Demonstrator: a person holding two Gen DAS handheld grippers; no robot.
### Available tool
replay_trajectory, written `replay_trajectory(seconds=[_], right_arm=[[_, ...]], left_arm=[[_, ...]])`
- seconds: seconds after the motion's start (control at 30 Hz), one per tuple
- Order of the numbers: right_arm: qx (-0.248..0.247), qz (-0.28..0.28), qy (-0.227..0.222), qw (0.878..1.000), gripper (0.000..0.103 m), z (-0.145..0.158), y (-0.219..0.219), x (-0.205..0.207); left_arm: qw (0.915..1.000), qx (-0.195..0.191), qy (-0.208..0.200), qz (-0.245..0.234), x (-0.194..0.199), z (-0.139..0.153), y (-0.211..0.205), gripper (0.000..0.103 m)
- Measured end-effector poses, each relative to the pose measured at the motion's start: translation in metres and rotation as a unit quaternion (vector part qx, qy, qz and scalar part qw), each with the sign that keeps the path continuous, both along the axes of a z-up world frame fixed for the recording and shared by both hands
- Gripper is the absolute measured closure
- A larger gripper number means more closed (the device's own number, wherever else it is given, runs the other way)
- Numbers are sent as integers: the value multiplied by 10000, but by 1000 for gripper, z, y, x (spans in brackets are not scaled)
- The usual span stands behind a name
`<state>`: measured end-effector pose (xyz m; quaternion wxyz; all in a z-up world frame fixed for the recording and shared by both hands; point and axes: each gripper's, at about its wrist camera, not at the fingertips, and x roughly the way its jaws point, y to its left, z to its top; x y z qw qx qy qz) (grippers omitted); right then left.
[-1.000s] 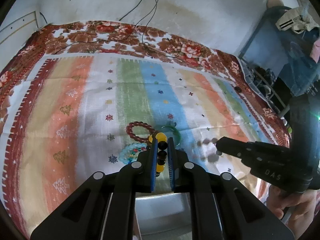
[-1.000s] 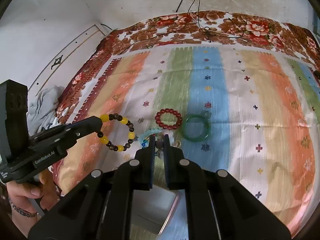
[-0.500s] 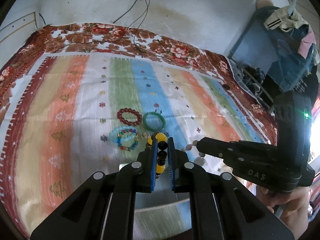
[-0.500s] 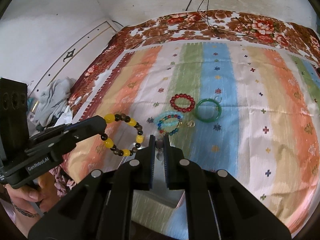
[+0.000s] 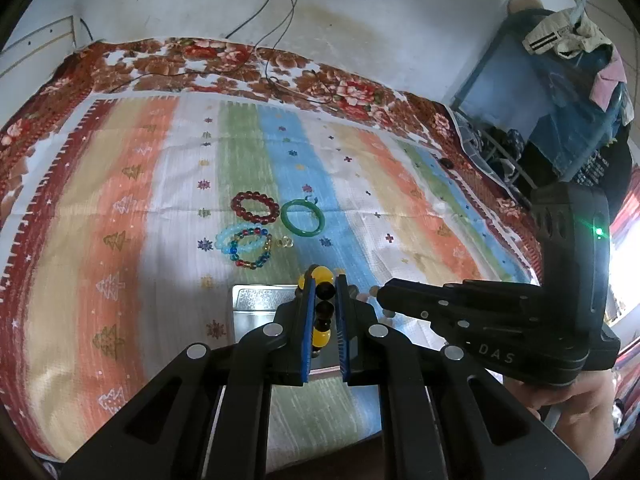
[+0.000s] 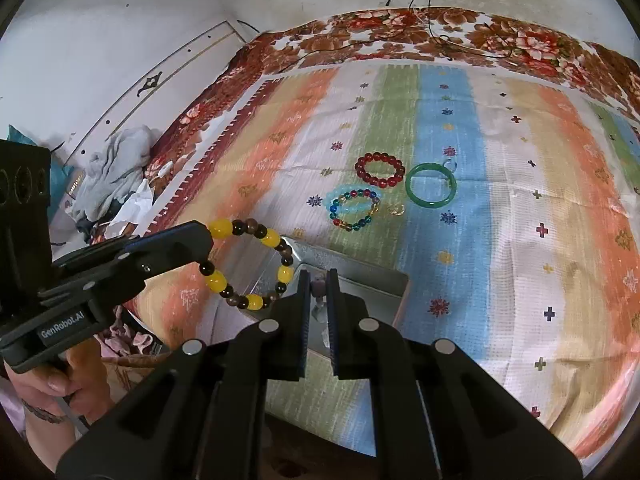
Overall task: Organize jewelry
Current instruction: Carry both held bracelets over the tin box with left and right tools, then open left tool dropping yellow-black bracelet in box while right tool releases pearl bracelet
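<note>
**Left wrist view: both bracelets carried back over the tin**

We find the left gripper (image 5: 323,316) clamped on the yellow-and-dark bead bracelet (image 6: 248,262), and the right gripper (image 6: 318,304) clamped on a pale bead bracelet (image 5: 366,298), mostly hidden. Against a second ago, both hands have drawn back from the loose pieces: the metal tin (image 6: 360,276) now sits directly beneath both claws. We judge the drop-off imminent. Still on the striped cloth (image 6: 500,240) at twelve o'clock lie the red bracelet (image 6: 379,169), green bangle (image 6: 430,185) and multicolour bracelet (image 6: 354,210). Both claws pitch steeply downward; the left enters the right view from nine o'clock.
</note>
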<state>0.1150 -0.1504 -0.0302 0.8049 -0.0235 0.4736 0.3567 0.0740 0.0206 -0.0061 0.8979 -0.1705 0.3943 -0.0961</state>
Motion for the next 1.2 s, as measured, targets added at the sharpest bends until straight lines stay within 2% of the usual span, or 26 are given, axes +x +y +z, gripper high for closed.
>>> replay_trajectory(seconds=[0.23,0.3,0.37,0.57,0.7,0.8,1.03,1.2], right_arm=[[-54,-34,160,9999,92,-7,1,6],[-127,-122,187,9997,77,-10,0,10],[-154,-187,149,9996,69,-9,-2,10],[-395,-286,-105,9988,66,-8,-2,10],[-347,-317,97,9988,62,-16,-6,17],[-430,-399,102,9982,62,-20,-9,22],[-437,-570,117,9973,57,-23,-14,35],[-497,-718,111,9961,56,-29,-13,49]], left_arm=[[9998,92,185,-43,6,-8,2,93],[9996,144,225,-4,6,-10,2,93],[9996,174,228,39,6,-9,4,92],[9993,234,282,122,8,-11,7,92],[9988,312,351,138,12,-14,8,91],[9985,358,379,174,16,-15,9,86],[9970,580,412,299,28,-18,12,57],[9957,713,464,374,46,-23,16,54]])
